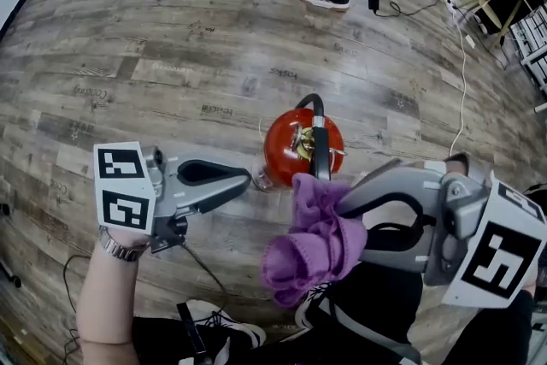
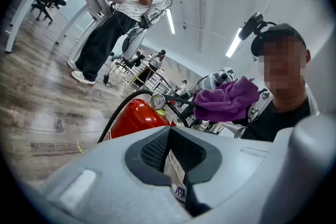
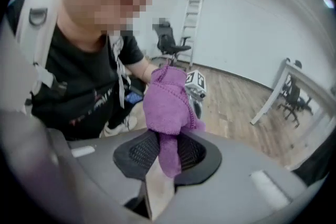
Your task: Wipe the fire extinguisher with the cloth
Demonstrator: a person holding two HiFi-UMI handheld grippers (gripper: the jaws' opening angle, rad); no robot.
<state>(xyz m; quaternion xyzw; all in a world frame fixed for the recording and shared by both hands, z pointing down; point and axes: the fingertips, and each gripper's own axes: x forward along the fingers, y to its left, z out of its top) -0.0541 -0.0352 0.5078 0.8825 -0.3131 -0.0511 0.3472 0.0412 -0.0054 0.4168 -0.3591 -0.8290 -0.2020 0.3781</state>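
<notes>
Where the fire extinguisher [image 1: 303, 145] stands, head view: centre of frame, upright on the wood floor [image 1: 171, 55]; purple cloth [image 1: 316, 239] bunched just below it; I can't tell whether they touch.
Left gripper view: left gripper [image 2: 170, 139] with jaws fully together, nothing I can name pinched; red shell just above them, left of centre.
Right gripper view: right gripper [image 3: 167, 152] clamped on a fold of cloth; the rest flops above the jaws, centre frame.
Handling, my guess: cloth soft, light, limp; cylinder heavy, rigid, glossy, likely slippery; I'd steady it by the black handle [image 1: 318, 141].
</notes>
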